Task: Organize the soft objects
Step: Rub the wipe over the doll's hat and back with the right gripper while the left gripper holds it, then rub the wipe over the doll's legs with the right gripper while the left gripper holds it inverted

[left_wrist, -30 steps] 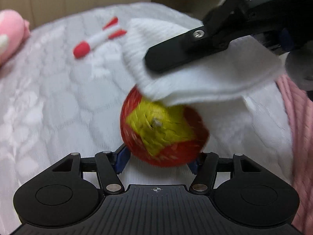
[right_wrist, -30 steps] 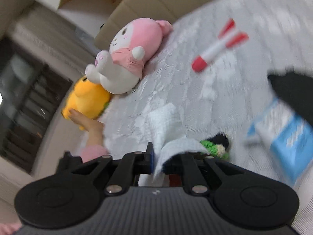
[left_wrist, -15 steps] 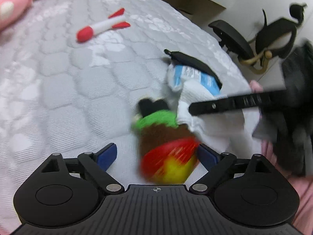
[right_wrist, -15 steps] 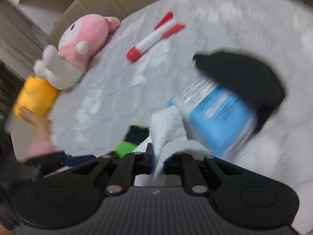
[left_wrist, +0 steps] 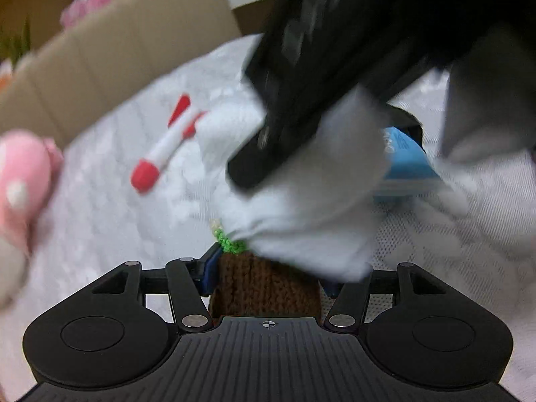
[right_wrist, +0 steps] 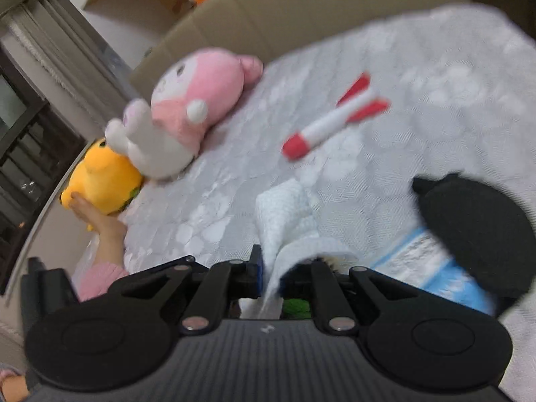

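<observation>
Swinging back toward the cardboard box (left_wrist: 110,50), both grippers are now facing the pink plush (right_wrist: 197,100) and toy rocket (left_wrist: 164,144) again. Left gripper (left_wrist: 268,268) is clamping the brown knitted toy (left_wrist: 264,284); right gripper (right_wrist: 271,274) is pinching the white sock (right_wrist: 288,221), draped over that toy. Keeping both grips firm and separating them steadily should be freeing the sock cleanly.

Each view is taken from just behind a gripper's own fingers, looking forward and down across the bed (left_wrist: 100,221) at close range. In the left view the right gripper (left_wrist: 284,127) fills the upper right, very near. Shared by both views are the rocket (left_wrist: 164,144) (right_wrist: 335,119), the pink plush (left_wrist: 23,181) (right_wrist: 197,93) and the box (left_wrist: 110,67) (right_wrist: 301,10).
</observation>
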Available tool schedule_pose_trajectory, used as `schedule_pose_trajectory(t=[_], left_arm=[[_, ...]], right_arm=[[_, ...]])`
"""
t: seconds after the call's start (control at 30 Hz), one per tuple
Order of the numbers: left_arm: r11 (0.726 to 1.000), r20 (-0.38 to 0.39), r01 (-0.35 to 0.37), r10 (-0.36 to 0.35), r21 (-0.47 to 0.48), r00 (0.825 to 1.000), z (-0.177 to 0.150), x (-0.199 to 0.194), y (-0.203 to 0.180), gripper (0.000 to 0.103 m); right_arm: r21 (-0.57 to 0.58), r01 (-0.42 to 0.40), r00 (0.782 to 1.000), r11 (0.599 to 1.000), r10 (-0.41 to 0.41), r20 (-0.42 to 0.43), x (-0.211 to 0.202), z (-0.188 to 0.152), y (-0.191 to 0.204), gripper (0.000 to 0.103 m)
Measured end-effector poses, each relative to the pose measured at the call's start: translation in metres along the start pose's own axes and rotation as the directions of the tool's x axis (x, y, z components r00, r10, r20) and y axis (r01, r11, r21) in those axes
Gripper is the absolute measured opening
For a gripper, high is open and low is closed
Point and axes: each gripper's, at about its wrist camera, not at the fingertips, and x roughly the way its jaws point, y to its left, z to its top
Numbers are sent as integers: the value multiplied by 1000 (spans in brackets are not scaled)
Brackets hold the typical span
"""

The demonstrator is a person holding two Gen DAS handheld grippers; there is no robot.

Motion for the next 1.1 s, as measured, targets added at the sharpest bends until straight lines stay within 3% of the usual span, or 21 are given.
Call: schedule_pose_trajectory(t=[0.17,0.4,0.47,0.53,0.57,0.63,0.73,0.8,0.87,0.9,0.97,1.07,1.1], left_arm=[[996,-24,37,-39,-77,999,-3,-3,13,62],[993,-30,80,-83,-91,996,0,-11,18,63],[986,-20,114,-117,-118,993,9,-14,26,69],[975,-12,161,-165,-155,986,19,-21,39,88],[968,-19,182,-188,-171,982,24,-23,44,90],[960,-74,217,-233,-177,970,36,-14,51,93],[976,-210,191,-209,-100,955,50,23,45,93],[983,-309,176,-186,-60,933,55,55,37,93],[984,-359,176,-173,-24,917,58,79,31,83],[984,-361,176,-162,5,918,62,83,27,65],[986,-273,156,-133,63,953,75,68,21,52],[984,-131,117,-100,136,986,94,44,12,53],[987,-71,121,-115,101,991,97,31,16,53]], right_arm=[[17,153,985,988,-151,-77,26,-5,-22,10],[74,155,985,985,-148,-91,14,-23,-41,10],[62,151,987,987,-147,-65,3,-22,-39,10],[40,147,989,988,-146,-19,-14,-19,-34,10],[38,137,991,990,-137,5,-23,-17,-33,10],[40,116,992,992,-118,48,-40,-12,-31,10],[62,85,992,994,-91,93,-56,-8,-32,10],[64,87,991,994,-93,101,-62,-9,-34,10],[63,106,989,992,-112,95,-64,-12,-37,10],[66,114,988,991,-120,94,-65,-13,-39,10],[73,131,986,989,-137,90,-68,-16,-43,10],[81,166,980,983,-174,100,-73,-17,-50,10],[93,175,977,980,-184,105,-73,-16,-52,11]])
